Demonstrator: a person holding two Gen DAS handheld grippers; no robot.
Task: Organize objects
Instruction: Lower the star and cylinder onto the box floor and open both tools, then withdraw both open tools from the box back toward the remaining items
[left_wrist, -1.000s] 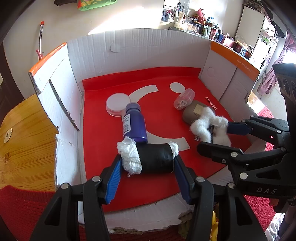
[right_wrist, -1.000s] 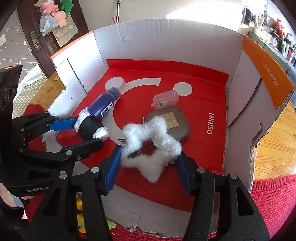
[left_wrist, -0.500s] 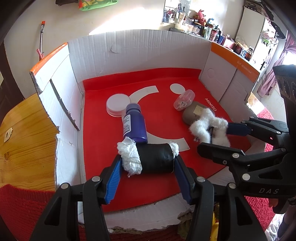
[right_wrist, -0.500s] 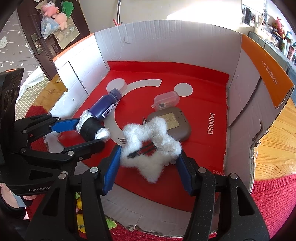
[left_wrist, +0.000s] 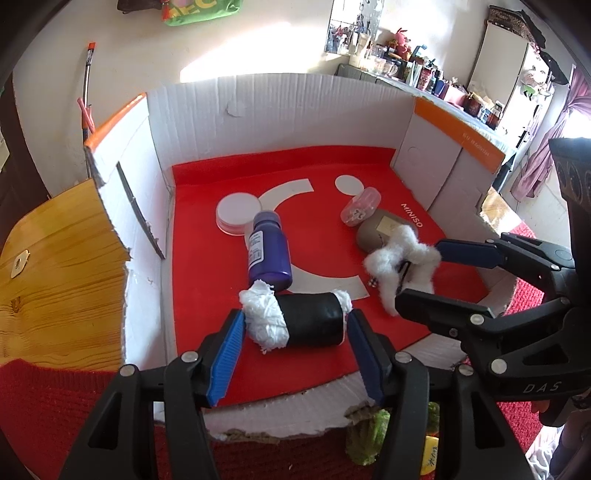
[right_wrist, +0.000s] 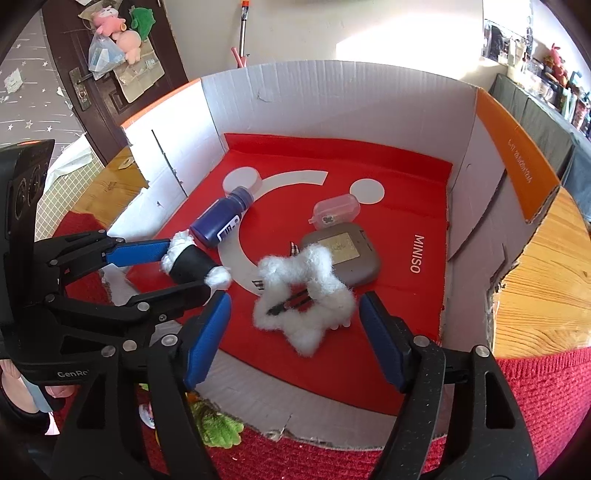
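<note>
Red-lined cardboard box (right_wrist: 461, 206) sat on wooden table (right_wrist: 546, 280). Left gripper (left_wrist: 295, 328) clamped the black roll (left_wrist: 308, 319); right gripper (right_wrist: 291, 328) was opening, clear of the fluffy star (right_wrist: 306, 295).

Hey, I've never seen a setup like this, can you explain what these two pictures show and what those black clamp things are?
A person holds two hand-held grabbers, each with a camera looking along its jaws, so each picture comes from one grabber. Both reach into a cardboard box with a red floor. The left gripper has a black roll with white ends between its jaws; whether it squeezes it is unclear. The right gripper is opening its jaws around a fluffy white star, no longer pressing it. Also inside: a purple bottle, a white lid, a small clear case and a grey case.
</note>
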